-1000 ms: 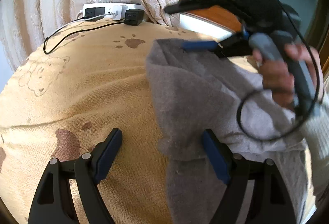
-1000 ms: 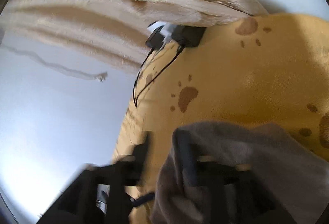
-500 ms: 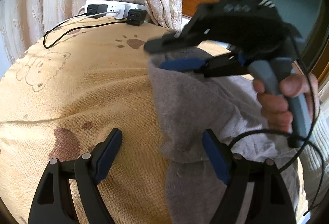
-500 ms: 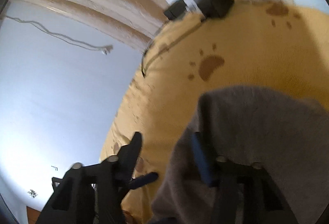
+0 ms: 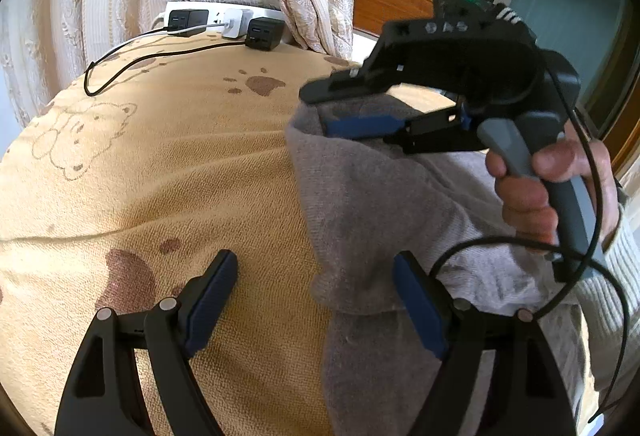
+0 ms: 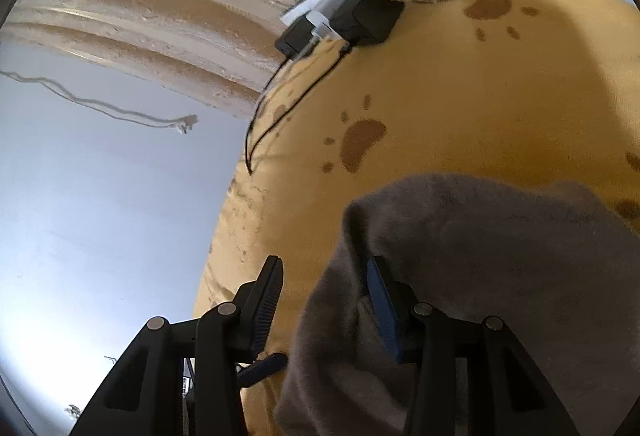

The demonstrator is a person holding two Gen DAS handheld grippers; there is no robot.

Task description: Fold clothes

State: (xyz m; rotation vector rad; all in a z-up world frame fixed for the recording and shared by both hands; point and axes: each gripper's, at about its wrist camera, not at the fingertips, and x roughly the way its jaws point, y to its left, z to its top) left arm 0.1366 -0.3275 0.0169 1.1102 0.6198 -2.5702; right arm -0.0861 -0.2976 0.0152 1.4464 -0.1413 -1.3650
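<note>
Grey garment point(image 5: 372, 196) lies on right part of tan blanket point(image 5: 168, 172); left part bare; left hand-held gripper point(image 5: 316, 300) wide, straddling garment's near left edge; right hand-held gripper point(image 6: 326, 300) jaws just closing, far corner draped over one finger, gap remains.

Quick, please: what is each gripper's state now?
Left gripper: open, edge of gray garment between, ungripped.
Right gripper: open, jaws just been closing, garment corner between, not pinched.

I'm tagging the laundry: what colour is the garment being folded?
Grey, plain and fuzzy; the garment shows best in the left wrist view.
</note>
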